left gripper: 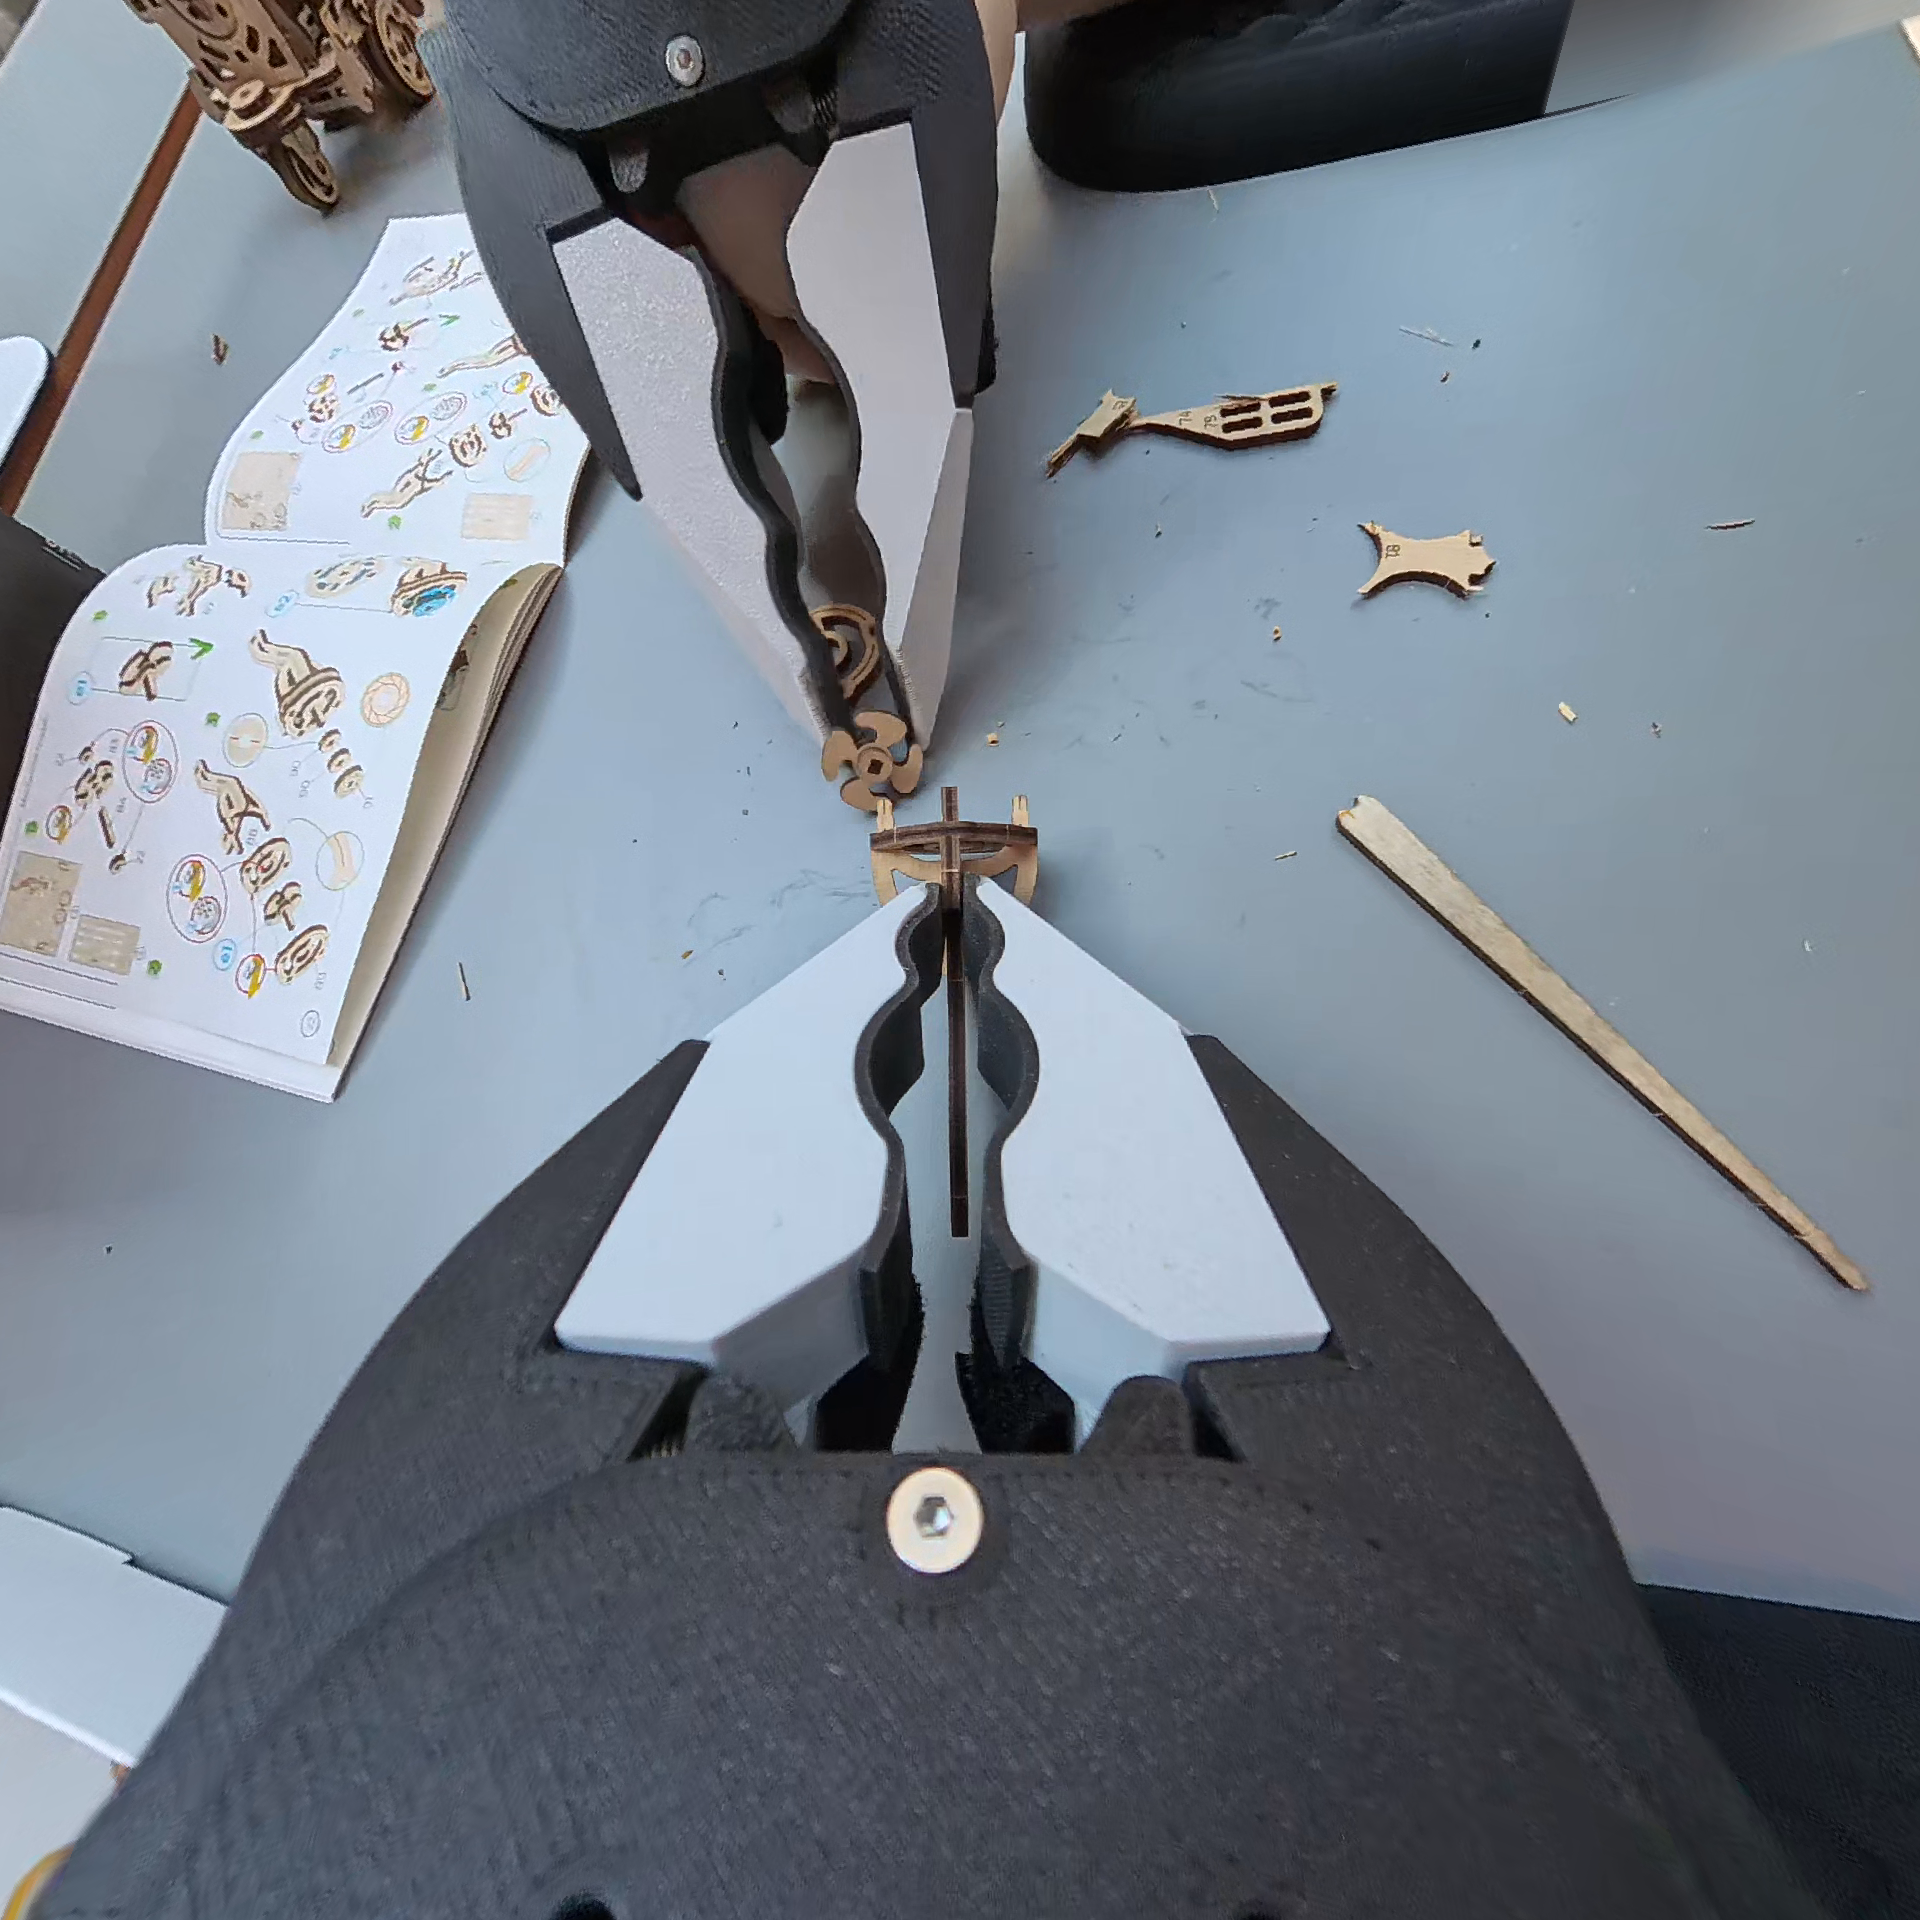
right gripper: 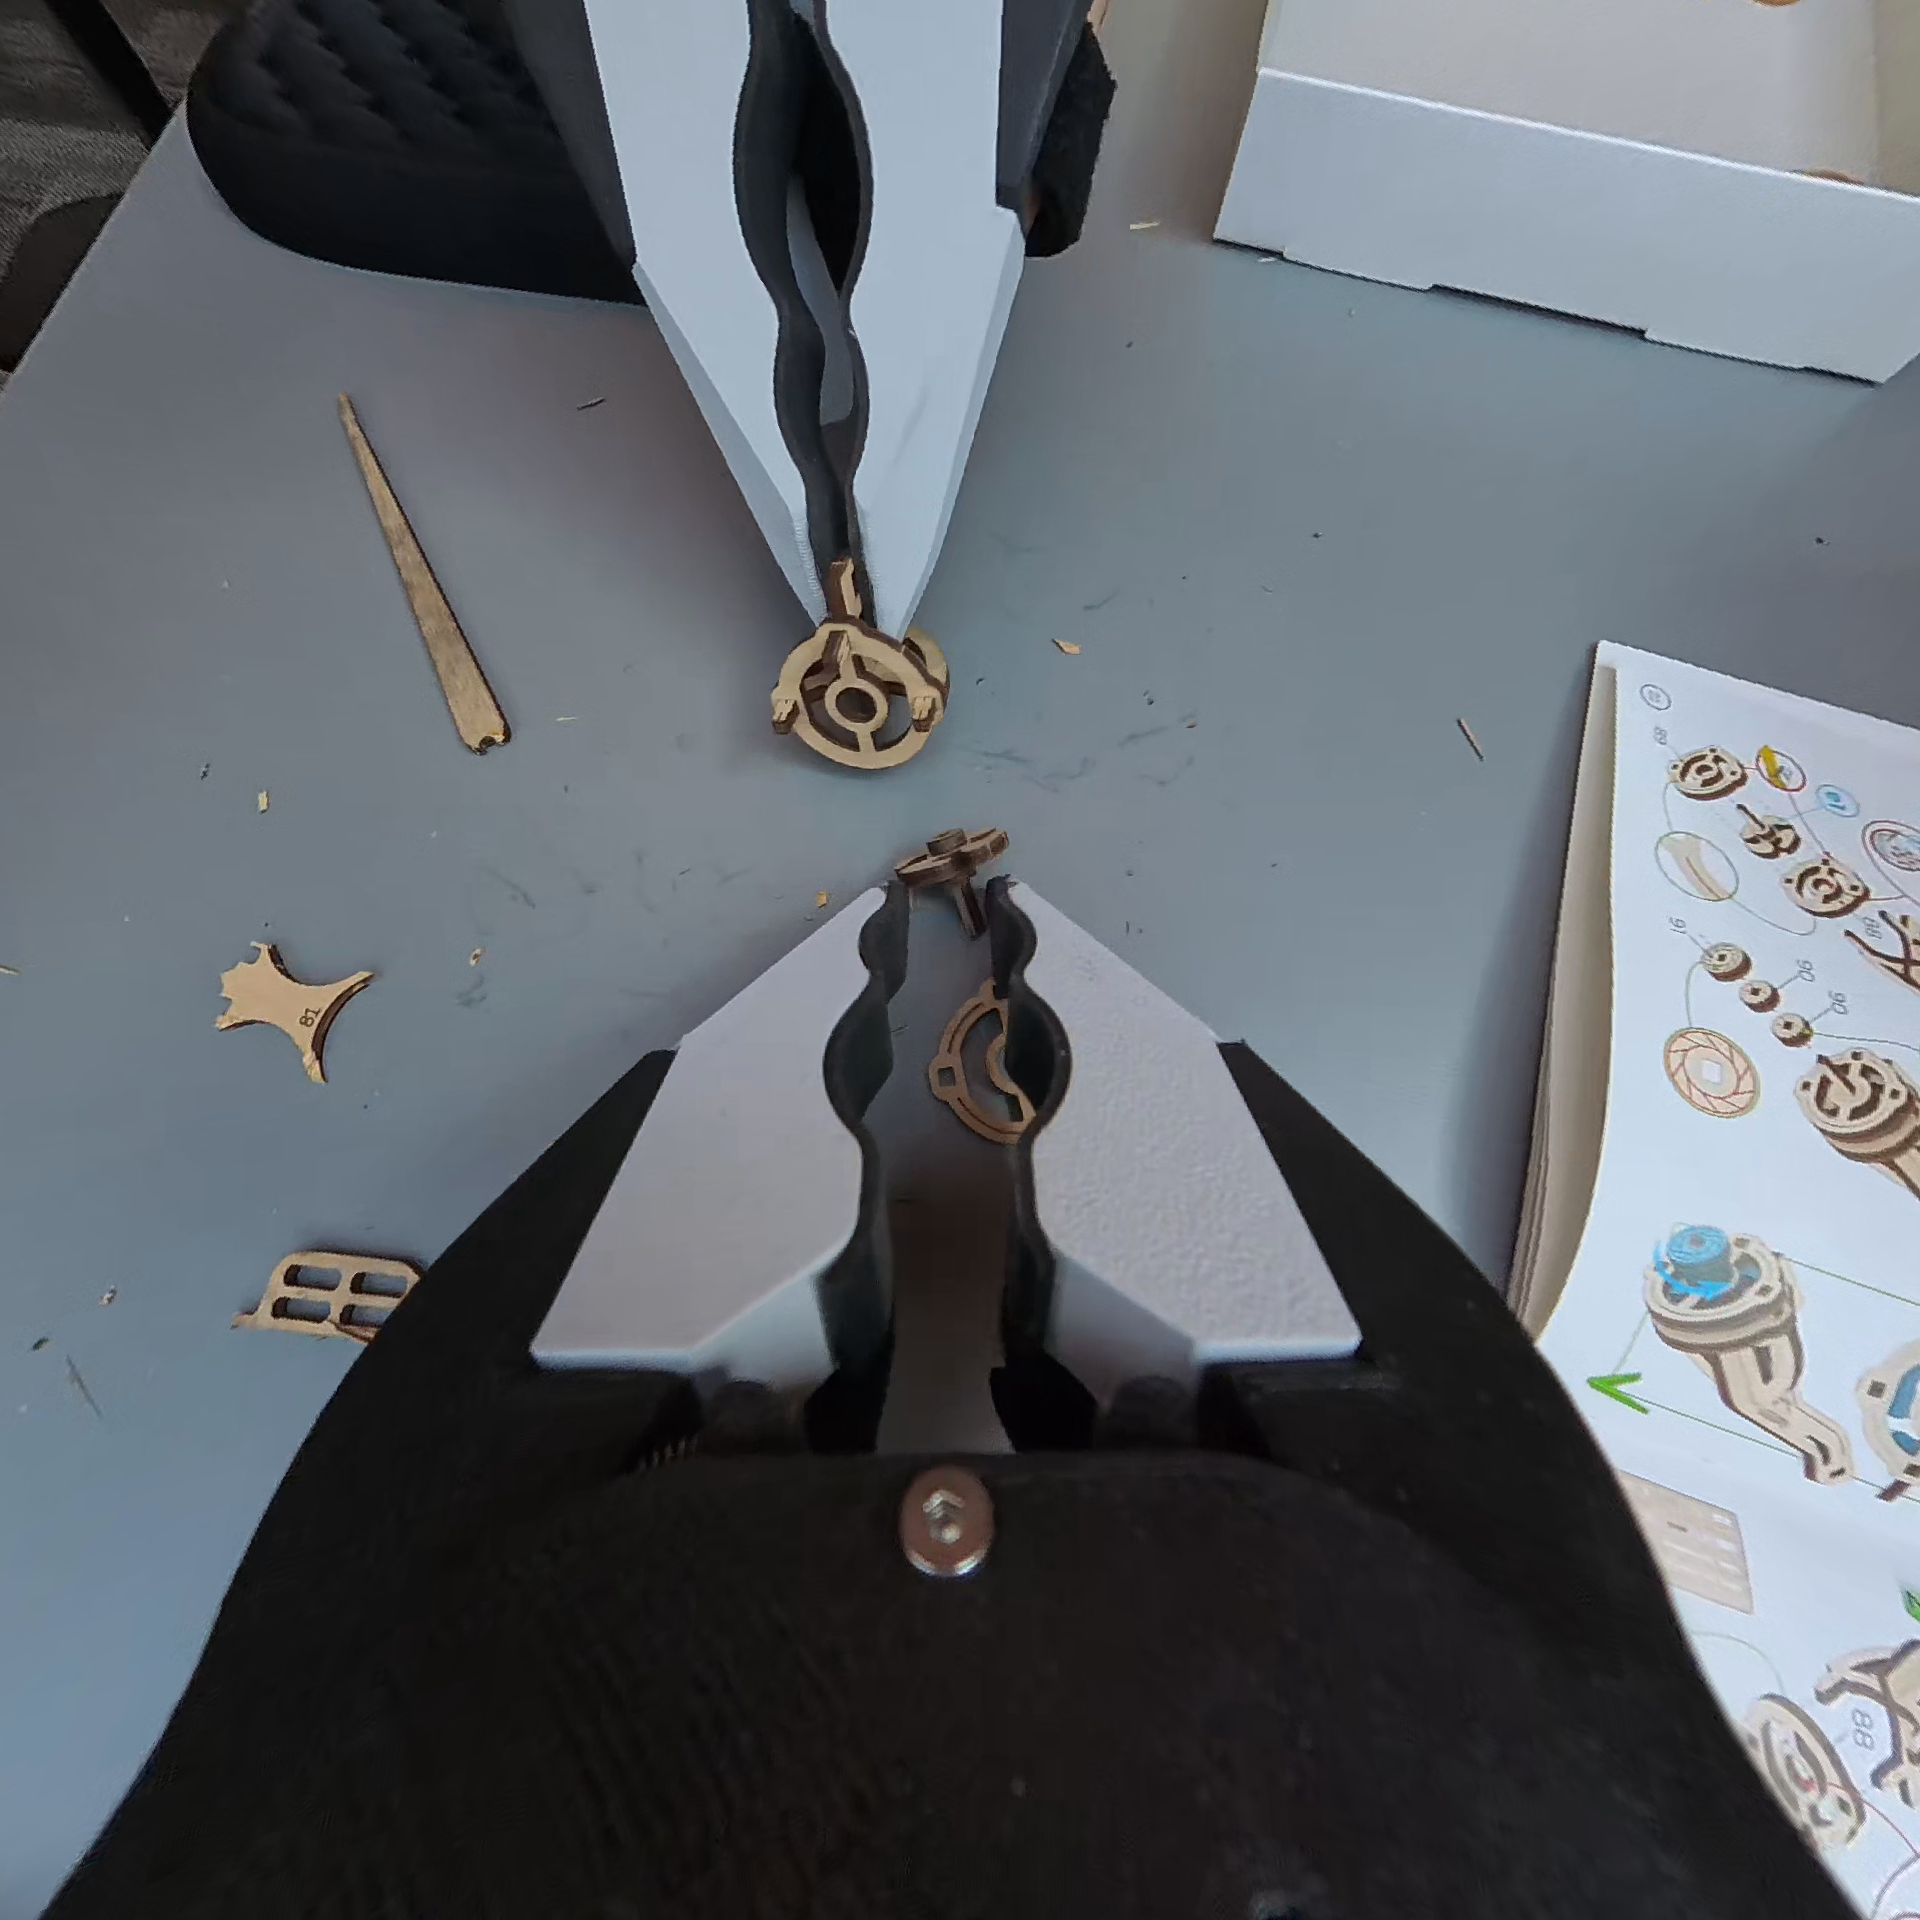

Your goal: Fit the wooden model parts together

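In the left wrist view my left gripper (left gripper: 954,902) is shut on the thin flat stem (left gripper: 956,1091) of a round wooden ring part (left gripper: 954,847). That part sticks out past the fingertips. The right wrist view shows it as a spoked ring (right gripper: 857,696) at the left gripper's tips. My right gripper (right gripper: 943,891) has its pads closed on the edges of a small lobed wooden disc (right gripper: 951,857), whose peg (right gripper: 971,914) hangs loose between the fingers. The disc (left gripper: 873,767) faces the ring part, a short gap away.
A half-ring wooden piece (right gripper: 982,1070) lies on the grey table (right gripper: 1351,623) under my right fingers. A wooden stick (left gripper: 1590,1029), scrap offcuts (left gripper: 1423,561) (left gripper: 1205,421) and an open instruction booklet (left gripper: 270,675) lie around. A white box (right gripper: 1558,208) and a built wooden model (left gripper: 301,73) stand at the back. Across from one pair of fingers to the other is roughly 5 cm. The wooden stick (left gripper: 1590,1029) lies around 11 cm away from my left fingertips. Look for it in the right wrist view (right gripper: 403,532) too.
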{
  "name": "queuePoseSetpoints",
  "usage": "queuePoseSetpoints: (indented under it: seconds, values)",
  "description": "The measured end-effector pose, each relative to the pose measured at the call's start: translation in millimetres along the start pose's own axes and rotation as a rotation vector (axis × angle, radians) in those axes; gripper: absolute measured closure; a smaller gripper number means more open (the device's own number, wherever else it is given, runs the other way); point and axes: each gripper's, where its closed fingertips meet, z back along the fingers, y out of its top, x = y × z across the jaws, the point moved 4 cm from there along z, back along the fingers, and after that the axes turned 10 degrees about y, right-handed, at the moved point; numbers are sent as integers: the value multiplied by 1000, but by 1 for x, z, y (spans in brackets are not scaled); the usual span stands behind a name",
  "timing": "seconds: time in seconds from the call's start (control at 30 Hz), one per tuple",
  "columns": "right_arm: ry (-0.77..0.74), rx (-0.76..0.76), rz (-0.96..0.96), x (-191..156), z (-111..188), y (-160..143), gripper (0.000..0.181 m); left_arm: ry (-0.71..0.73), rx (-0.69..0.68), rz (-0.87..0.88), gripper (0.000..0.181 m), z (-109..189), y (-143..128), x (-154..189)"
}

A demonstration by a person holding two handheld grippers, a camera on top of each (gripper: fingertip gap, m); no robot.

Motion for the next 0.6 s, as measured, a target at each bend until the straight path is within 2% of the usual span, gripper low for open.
queuePoseSetpoints:
  seconds: [0.03,0.1,0.23,0.37,0.6]
  values:
    - [15,-1,-19,0,0,0,178,0,-8,20,180,0,0,-2]
    - [22,-8,-31,-1,0,1,179,-1,-26,71,180,-1,0,-5]
    - [-94,-16,52,-4,8,19,179,29,-30,130,181,-1,3,-12]
    - [-207,-125,150,-7,6,27,179,33,-52,118,180,-3,4,-10]
    - [-173,-313,147,-13,-4,16,179,19,-76,160,180,-6,3,-9]
